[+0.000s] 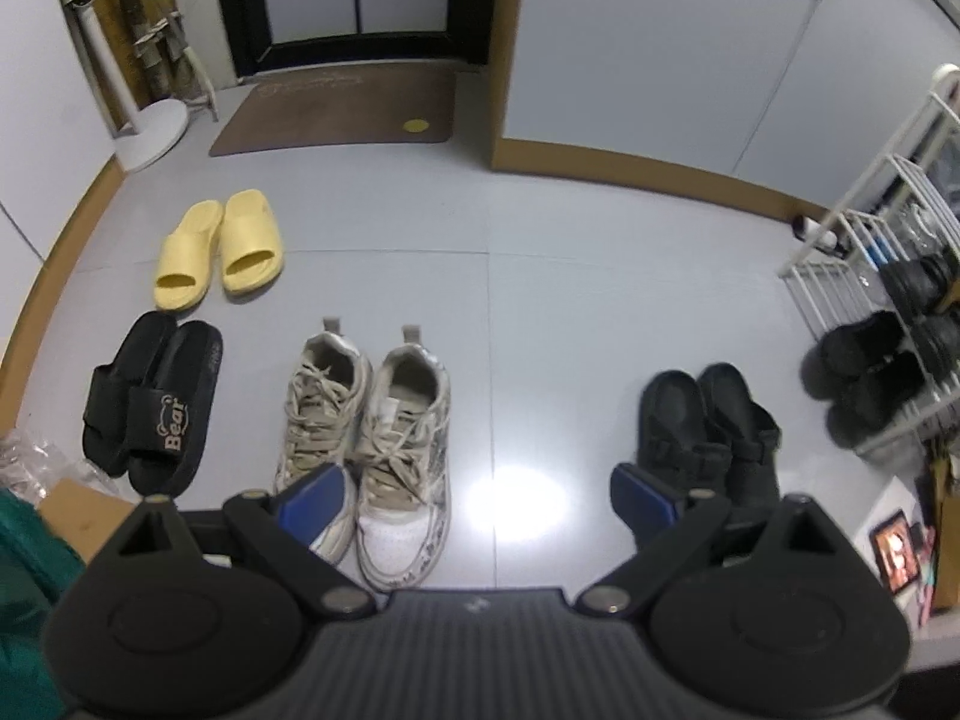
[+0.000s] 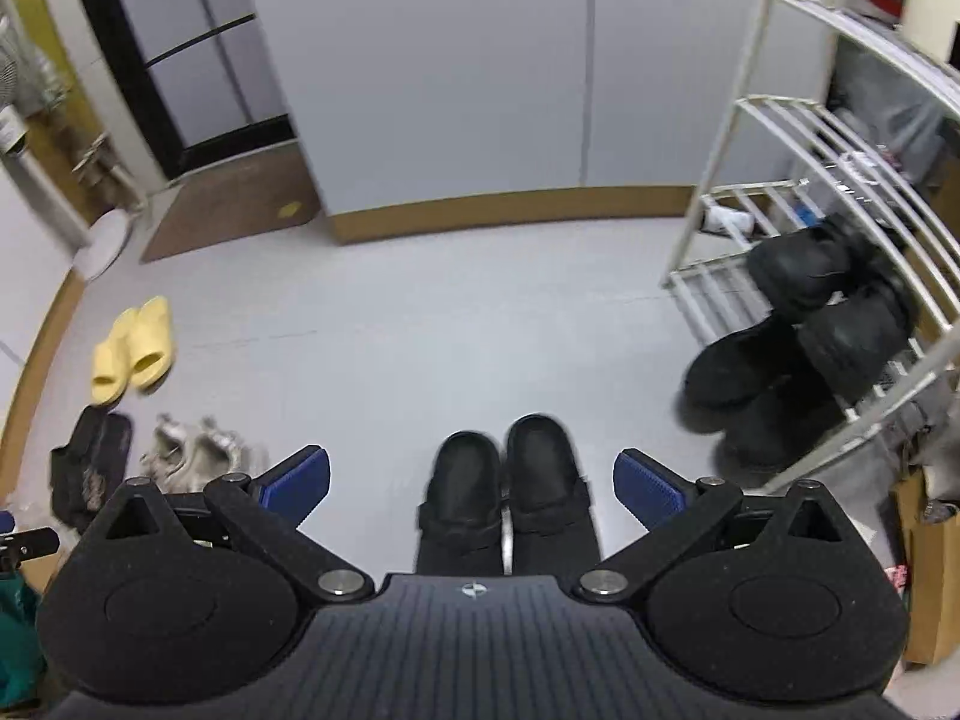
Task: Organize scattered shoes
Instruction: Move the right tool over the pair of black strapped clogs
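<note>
Right wrist: black clogs (image 2: 507,492) between spread fingers (image 2: 651,489)

The pale grey tiled floor (image 1: 540,276) carried four pairs of shoes, each set side by side: yellow slides (image 1: 219,246), black "Bear" slides (image 1: 153,402), worn beige lace-up sneakers (image 1: 372,420) and black clogs (image 1: 708,426). A brown doormat (image 1: 336,108) lay before the door, with a round white stand base (image 1: 153,132) beside it. The white wire shoe rack (image 2: 798,192) stood on the floor at the right, holding black shoes (image 2: 804,264).
</note>
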Motion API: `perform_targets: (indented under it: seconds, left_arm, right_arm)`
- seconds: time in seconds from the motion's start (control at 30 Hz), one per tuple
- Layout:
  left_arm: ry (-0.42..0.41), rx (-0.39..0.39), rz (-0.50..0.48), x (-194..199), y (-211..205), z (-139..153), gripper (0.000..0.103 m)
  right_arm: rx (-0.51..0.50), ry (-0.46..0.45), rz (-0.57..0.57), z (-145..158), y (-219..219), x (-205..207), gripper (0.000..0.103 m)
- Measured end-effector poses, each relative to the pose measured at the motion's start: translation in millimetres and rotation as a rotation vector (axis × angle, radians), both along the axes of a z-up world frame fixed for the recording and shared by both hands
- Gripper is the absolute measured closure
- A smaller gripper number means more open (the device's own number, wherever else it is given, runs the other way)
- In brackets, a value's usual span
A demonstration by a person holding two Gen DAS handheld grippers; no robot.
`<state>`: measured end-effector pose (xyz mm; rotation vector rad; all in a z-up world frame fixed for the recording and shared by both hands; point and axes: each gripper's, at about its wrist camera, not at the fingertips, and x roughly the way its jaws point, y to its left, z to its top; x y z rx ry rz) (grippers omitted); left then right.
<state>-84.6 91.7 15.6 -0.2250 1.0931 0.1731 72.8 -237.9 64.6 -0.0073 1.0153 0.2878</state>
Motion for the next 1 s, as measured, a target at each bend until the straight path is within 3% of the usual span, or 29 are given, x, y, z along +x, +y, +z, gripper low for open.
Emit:
perform_targets:
  seconds: [0.13, 0.3, 0.47, 1.0]
  left_arm:
    - [-0.010, 0.014, -0.002, 3, 1, 8, 0.004]
    - [-0.018, -0.010, -0.022, 9, 1, -9, 0.004]
    - [-0.003, 0.060, -0.086, 13, -3, -21, 0.005]
    - [-0.112, -0.013, -0.100, 14, -20, 7, 0.005]
  right_arm:
    - [-0.023, -0.007, 0.051, -3, 15, -6, 0.000]
    - [0.012, 0.058, 0.058, -5, 29, -12, 0.000]
    - [0.029, 0.115, 0.066, -18, 47, -16, 0.000]
    - [-0.057, 0.130, 0.181, -42, 104, -35, 0.000]
